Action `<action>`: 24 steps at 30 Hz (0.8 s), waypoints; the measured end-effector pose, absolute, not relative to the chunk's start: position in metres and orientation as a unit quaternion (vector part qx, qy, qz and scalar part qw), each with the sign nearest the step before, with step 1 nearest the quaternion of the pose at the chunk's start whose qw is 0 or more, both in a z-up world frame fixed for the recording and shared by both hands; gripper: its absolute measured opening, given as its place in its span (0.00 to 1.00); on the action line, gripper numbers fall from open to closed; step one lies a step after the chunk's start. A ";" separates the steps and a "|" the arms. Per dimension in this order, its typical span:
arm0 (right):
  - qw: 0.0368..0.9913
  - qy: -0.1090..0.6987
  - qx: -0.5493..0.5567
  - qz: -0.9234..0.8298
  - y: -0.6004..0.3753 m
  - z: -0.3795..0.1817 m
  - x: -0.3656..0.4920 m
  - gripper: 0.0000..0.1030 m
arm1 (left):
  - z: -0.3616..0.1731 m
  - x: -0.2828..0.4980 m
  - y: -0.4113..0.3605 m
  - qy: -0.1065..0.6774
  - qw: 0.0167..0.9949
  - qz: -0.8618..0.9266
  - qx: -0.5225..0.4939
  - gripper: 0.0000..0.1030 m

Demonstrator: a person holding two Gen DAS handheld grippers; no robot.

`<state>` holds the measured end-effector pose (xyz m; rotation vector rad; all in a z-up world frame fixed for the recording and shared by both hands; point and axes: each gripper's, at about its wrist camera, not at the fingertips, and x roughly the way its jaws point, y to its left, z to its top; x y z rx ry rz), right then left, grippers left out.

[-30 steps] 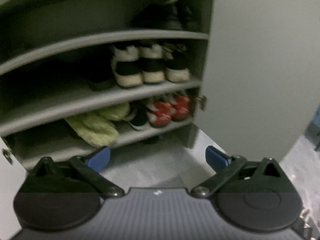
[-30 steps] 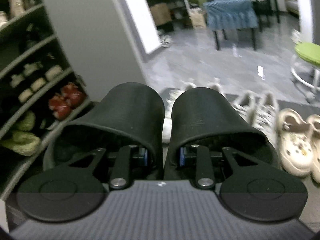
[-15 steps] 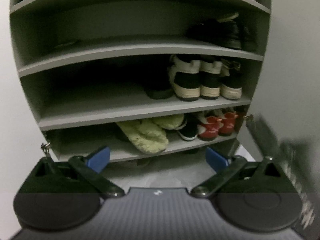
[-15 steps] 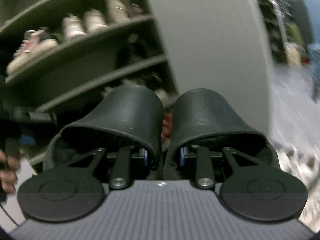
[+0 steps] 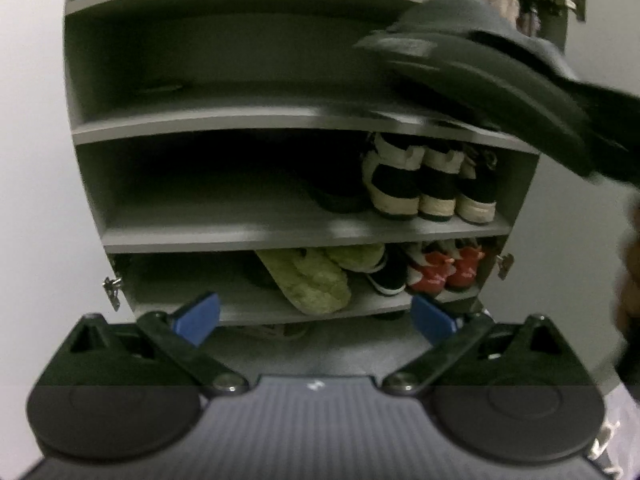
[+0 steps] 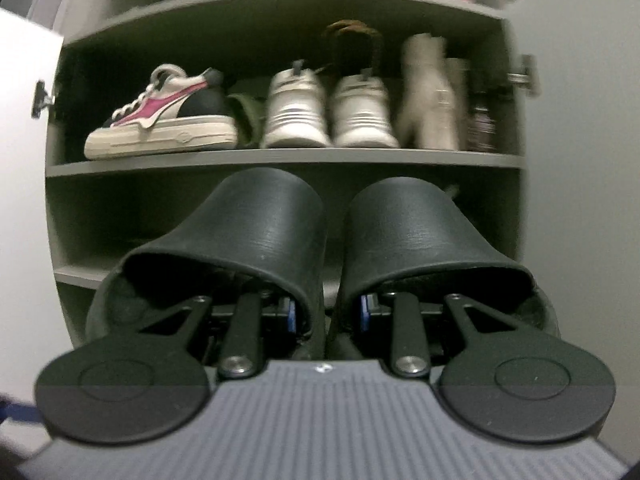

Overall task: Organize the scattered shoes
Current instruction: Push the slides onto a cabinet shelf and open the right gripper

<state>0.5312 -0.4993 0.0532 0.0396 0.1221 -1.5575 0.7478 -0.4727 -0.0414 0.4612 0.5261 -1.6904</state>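
Grey shoe cabinet (image 5: pixel 208 128): lower shelves part-filled, green slippers (image 5: pixel 316 280), red sneakers (image 5: pixel 444 272), black-and-white trainers (image 5: pixel 424 188) stowed. Left tongs (image 5: pixel 316 316) spread, empty. Right tongs (image 6: pixel 326 312) pinching black slippers (image 6: pixel 320 240) by their inner walls, at the bare second shelf (image 6: pixel 96 216). Clear room left; door (image 6: pixel 580 160) close right.

- We log a grey shoe cabinet (image 5: pixel 240 120) with open shelves, flanked by pale open doors (image 5: pixel 40 200) on metal hinges (image 5: pixel 112 286).
- Lowest shelf: fluffy green slippers (image 5: pixel 316 280), then red-and-white shoes (image 5: pixel 444 272) at the right end.
- Middle shelf: black-and-cream sneakers (image 5: pixel 424 184).
- Upper shelf: a white sneaker with a pink stripe (image 6: pixel 164 120) beside white trainers (image 6: pixel 328 116).
- Grey floor (image 5: pixel 352 344) below.
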 end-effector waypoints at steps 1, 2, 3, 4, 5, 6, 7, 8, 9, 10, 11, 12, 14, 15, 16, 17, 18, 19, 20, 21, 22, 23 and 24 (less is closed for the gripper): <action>0.714 0.064 0.010 -0.697 -0.516 0.055 0.538 0.30 | -0.041 0.750 -0.473 0.230 0.613 -0.729 0.199 1.00; 0.718 0.067 0.011 -0.693 -0.530 0.056 0.543 0.30 | -0.041 0.753 -0.473 0.234 0.615 -0.727 0.198 1.00; 0.721 0.070 0.011 -0.689 -0.545 0.057 0.547 0.30 | -0.041 0.757 -0.474 0.238 0.617 -0.724 0.196 1.00; 0.723 0.072 0.013 -0.687 -0.552 0.057 0.549 0.30 | -0.041 0.759 -0.474 0.243 0.618 -0.722 0.194 1.00; 0.725 0.085 0.012 -0.683 -0.570 0.055 0.554 0.30 | -0.041 0.762 -0.474 0.248 0.619 -0.720 0.192 1.00; 0.727 0.098 0.010 -0.679 -0.587 0.053 0.559 0.30 | -0.041 0.764 -0.475 0.251 0.620 -0.719 0.189 1.00; 0.727 0.106 0.009 -0.678 -0.595 0.050 0.561 0.30 | -0.042 0.767 -0.475 0.254 0.621 -0.718 0.187 1.00; 0.725 0.133 0.007 -0.676 -0.616 0.044 0.567 0.30 | -0.043 0.769 -0.476 0.259 0.622 -0.714 0.189 1.00; 0.723 0.151 0.012 -0.674 -0.631 0.039 0.570 0.31 | -0.044 0.770 -0.477 0.264 0.623 -0.711 0.191 1.00; 0.721 0.157 0.011 -0.675 -0.637 0.037 0.572 0.31 | -0.046 0.774 -0.478 0.275 0.621 -0.709 0.190 1.00; 0.721 0.158 0.008 -0.675 -0.645 0.035 0.574 0.30 | -0.047 0.777 -0.478 0.285 0.619 -0.707 0.189 1.00; 0.721 0.160 0.005 -0.675 -0.652 0.034 0.575 0.30 | -0.047 0.778 -0.478 0.288 0.618 -0.706 0.189 1.00; 0.720 0.157 0.010 -0.675 -0.677 0.033 0.577 0.30 | -0.048 0.781 -0.476 0.288 0.623 -0.702 0.189 1.00; 0.720 0.157 0.011 -0.676 -0.679 0.033 0.577 0.30 | -0.048 0.783 -0.476 0.285 0.627 -0.700 0.189 1.00; 0.718 0.158 0.015 -0.677 -0.692 0.031 0.578 0.30 | -0.048 0.784 -0.476 0.283 0.630 -0.698 0.189 1.00; 0.716 0.158 0.017 -0.680 -0.705 0.030 0.581 0.30 | -0.050 0.784 -0.478 0.283 0.634 -0.694 0.192 1.00; 0.716 0.154 0.019 -0.681 -0.711 0.029 0.582 0.30 | -0.051 0.785 -0.481 0.282 0.637 -0.690 0.194 1.00; 0.715 0.151 0.021 -0.682 -0.716 0.028 0.584 0.32 | -0.053 0.786 -0.485 0.288 0.639 -0.685 0.198 1.00; 0.715 0.147 0.023 -0.684 -0.721 0.027 0.585 0.34 | -0.055 0.788 -0.488 0.293 0.639 -0.682 0.199 1.00; 0.714 0.141 0.026 -0.685 -0.722 0.025 0.586 0.41 | -0.059 0.792 -0.492 0.305 0.641 -0.676 0.197 1.00; 0.713 0.135 0.030 -0.687 -0.722 0.023 0.587 0.48 | -0.061 0.793 -0.494 0.305 0.644 -0.673 0.198 1.00; 0.713 0.129 0.033 -0.689 -0.722 0.021 0.588 0.53 | -0.062 0.795 -0.495 0.306 0.646 -0.670 0.200 1.00; 0.717 0.121 0.039 -0.685 -0.719 0.019 0.586 0.63 | -0.064 0.796 -0.497 0.306 0.646 -0.670 0.202 1.00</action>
